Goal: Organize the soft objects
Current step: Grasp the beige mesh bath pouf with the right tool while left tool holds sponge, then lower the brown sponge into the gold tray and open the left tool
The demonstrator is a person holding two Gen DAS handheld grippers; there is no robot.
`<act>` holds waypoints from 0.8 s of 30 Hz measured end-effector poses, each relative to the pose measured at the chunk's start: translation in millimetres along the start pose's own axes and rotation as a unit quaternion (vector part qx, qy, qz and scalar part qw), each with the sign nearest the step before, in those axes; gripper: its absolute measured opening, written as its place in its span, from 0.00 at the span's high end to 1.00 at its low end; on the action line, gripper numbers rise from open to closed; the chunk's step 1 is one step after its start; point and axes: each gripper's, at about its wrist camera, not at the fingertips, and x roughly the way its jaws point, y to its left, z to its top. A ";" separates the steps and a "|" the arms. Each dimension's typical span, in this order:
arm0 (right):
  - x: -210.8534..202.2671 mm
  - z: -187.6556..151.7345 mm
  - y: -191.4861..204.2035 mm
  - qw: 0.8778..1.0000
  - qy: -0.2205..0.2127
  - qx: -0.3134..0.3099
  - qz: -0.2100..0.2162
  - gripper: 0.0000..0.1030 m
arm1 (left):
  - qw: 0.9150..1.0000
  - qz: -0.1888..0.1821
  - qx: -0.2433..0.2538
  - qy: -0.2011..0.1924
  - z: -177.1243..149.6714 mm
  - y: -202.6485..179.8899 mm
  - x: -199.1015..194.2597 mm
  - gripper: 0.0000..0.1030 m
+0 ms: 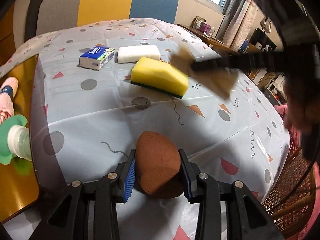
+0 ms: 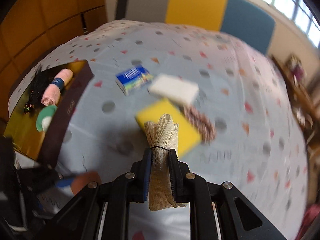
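Observation:
My left gripper (image 1: 158, 156) is shut on a brown egg-shaped sponge (image 1: 158, 164), held just above the patterned tablecloth (image 1: 90, 120). My right gripper (image 2: 161, 154) is shut on a beige mesh cloth bundle (image 2: 162, 138) tied with a black band, held above the table; it shows blurred in the left wrist view (image 1: 212, 76). On the table lie a yellow sponge (image 1: 160, 77) (image 2: 170, 124), a white sponge (image 1: 138, 53) (image 2: 174, 90) and a blue tissue pack (image 1: 97, 57) (image 2: 135, 79).
A golden tray (image 2: 24, 136) at the table's left holds a pink rolled towel (image 2: 57, 87), a green-and-white item (image 2: 47, 118) and a black beaded item (image 2: 38, 86). A patterned scrunchie-like item (image 2: 200, 124) lies beside the yellow sponge. A striped chair (image 1: 108, 2) stands behind the table.

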 end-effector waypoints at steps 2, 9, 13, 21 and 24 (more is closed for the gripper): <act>3.1 -18.4 -4.0 1.000 0.005 0.022 0.005 0.84 | 1.000 0.004 0.002 0.002 -1.2 -2.0 -1.7 0.63; 9.8 -49.0 -13.2 0.998 -0.020 0.062 0.006 0.84 | 0.999 0.027 0.024 -0.003 -4.2 -12.1 -17.6 0.63; 11.7 -49.9 -17.2 0.997 -0.030 0.067 -0.004 0.83 | 0.999 0.032 0.032 -0.013 -5.6 -18.1 -30.8 0.63; 11.9 -49.5 -17.6 0.997 -0.033 0.069 -0.019 0.83 | 0.997 0.033 0.040 -0.050 -0.8 -25.3 -70.1 0.63; 13.0 -49.7 -15.9 0.997 -0.031 0.062 -0.024 0.83 | 0.997 0.032 0.036 -0.064 1.4 -24.9 -84.8 0.63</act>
